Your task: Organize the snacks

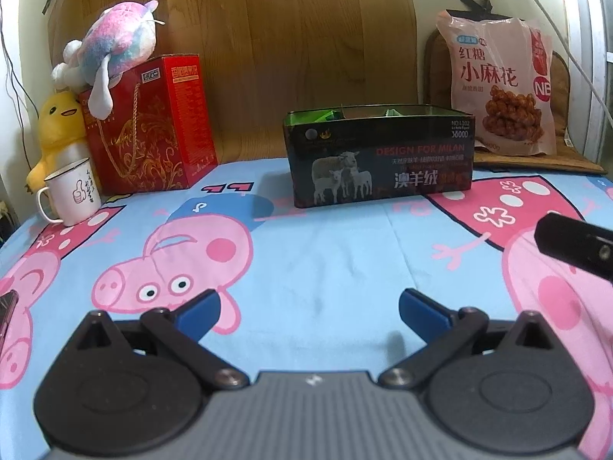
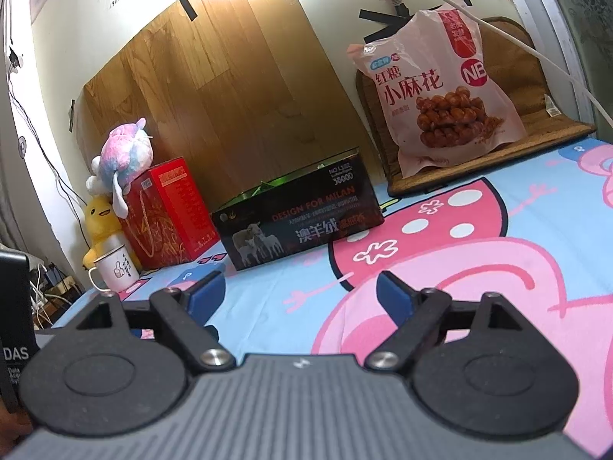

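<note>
Both my left gripper (image 1: 308,308) and right gripper (image 2: 299,293) have jaws wide open, holding nothing. The tin box (image 1: 379,153) sits toward the bed's far edge, the snack bag (image 1: 498,84) propped at the far right corner. Guessing I'm between pickups; next move is reaching for that bag.

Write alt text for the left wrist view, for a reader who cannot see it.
The left gripper hangs open and empty over a cartoon-pig bedsheet, facing an open black tin box with green packets inside. A pink snack bag stands behind it on the right; a red gift box, plush toys and a white mug sit at left.
</note>
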A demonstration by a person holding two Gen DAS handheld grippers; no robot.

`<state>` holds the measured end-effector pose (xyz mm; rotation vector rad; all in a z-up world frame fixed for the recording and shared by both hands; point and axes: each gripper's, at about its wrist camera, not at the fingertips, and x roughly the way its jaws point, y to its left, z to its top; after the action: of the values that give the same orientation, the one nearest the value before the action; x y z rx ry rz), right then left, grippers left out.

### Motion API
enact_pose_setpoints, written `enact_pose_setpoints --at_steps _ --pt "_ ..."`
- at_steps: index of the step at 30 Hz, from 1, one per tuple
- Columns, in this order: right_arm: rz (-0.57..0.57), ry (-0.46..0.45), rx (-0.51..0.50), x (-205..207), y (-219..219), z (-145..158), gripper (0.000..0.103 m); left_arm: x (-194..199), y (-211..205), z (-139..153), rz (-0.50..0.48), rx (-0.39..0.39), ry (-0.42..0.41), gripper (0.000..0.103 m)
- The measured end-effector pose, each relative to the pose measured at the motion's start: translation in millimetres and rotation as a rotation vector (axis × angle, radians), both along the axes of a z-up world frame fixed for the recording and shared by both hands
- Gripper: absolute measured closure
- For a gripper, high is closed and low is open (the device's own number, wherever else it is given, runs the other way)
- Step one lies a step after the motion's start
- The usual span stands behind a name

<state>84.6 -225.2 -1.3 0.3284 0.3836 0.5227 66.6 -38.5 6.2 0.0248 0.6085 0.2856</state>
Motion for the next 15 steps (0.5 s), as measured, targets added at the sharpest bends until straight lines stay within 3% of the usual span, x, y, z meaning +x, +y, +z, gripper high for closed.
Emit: enact_pose_setpoints --at_steps 15 --pt "-0.005 0.008 0.017 1.9 -2.8 0.0 0.014 -1.6 8.7 5.0 0.067 0.031 -0.021 0.000"
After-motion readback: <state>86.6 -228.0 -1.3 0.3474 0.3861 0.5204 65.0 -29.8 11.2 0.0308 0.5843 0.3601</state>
